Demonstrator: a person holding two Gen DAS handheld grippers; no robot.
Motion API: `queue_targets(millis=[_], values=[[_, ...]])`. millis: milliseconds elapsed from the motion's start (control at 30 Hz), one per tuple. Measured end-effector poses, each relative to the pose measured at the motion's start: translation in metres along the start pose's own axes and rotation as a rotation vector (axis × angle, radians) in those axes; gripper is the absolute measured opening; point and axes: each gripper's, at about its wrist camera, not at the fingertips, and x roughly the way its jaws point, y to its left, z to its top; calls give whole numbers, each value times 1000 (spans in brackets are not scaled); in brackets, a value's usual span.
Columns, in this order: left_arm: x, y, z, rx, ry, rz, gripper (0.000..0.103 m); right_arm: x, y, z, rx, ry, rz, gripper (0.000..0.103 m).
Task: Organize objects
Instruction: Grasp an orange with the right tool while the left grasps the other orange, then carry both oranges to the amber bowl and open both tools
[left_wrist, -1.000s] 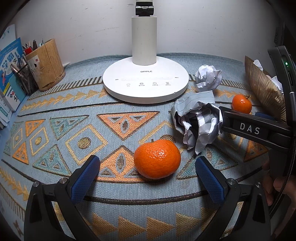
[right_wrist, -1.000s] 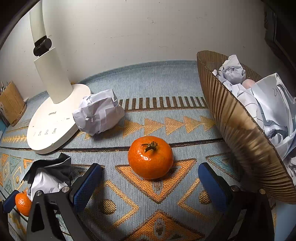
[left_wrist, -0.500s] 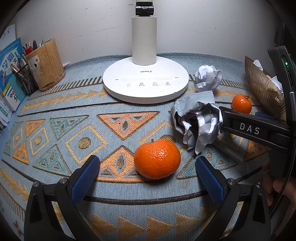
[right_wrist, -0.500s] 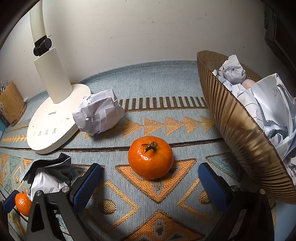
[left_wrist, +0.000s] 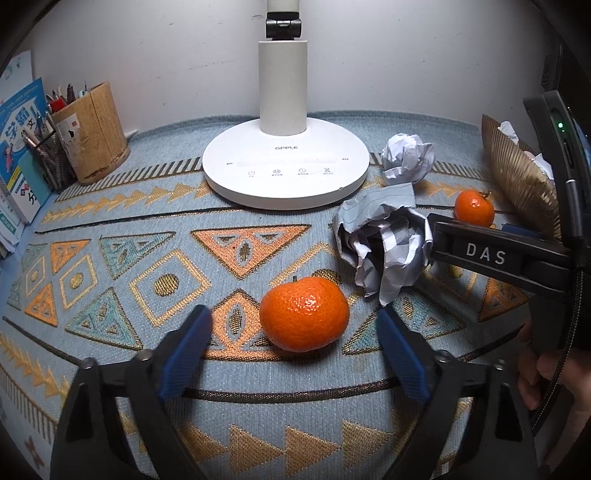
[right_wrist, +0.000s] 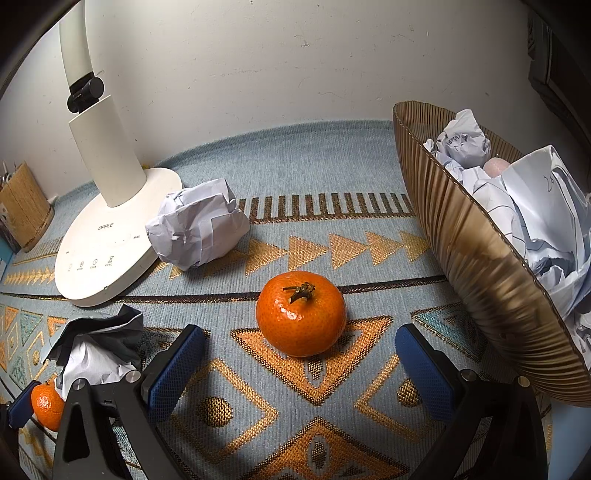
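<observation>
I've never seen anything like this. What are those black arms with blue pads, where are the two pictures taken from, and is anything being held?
They are two hand-held grippers, each carrying a camera that looks along its jaws. One picture comes from the left gripper, the other from the right gripper. On the patterned cloth lie two mandarins, two crumpled paper balls, a white lamp and a ribbed bowl of paper. Each gripper's jaws are closing around a mandarin, left and right, but the pads do not touch yet. Nothing is held.
</observation>
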Motion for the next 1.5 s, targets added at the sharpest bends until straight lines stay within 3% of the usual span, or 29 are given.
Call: queue_targets(millis=[33,67,133,233,433,567,733,833,1100,1167,1233,1367,1500], values=[[-4,1,-1,-7,-20,-17,36,-6,-1,0,7,-35,-7,48],[-4,3,-1,-22,-22,-31,36,-12,-2,-1,7,-63,6,39],[-5,9,-1,-53,-34,-24,36,-14,-2,-1,-10,-77,93,38],[-18,17,-4,-95,-96,-13,36,-19,-8,-2,4,-108,140,38],[-24,25,-5,-137,-130,33,36,-47,-26,-11,51,-258,310,39],[-25,25,-5,-136,-142,38,36,-72,-12,-16,6,-352,380,39],[-35,31,-11,-176,-199,59,36,-82,11,-19,-86,-374,330,39],[-33,36,-11,-196,-192,56,36,-82,19,-21,-129,-371,322,39],[-44,30,-14,-171,-253,54,36,-83,12,-24,-90,-388,302,39],[-42,25,-11,-154,-239,42,36,-85,9,-25,-103,-376,333,39],[-41,18,2,-155,-219,14,36,-95,2,-23,-112,-380,352,39],[-53,-14,51,-147,-270,-56,36,-137,-35,8,-95,-459,359,39],[-69,-72,109,-43,-340,-118,36,-173,-90,47,-37,-530,253,39]])
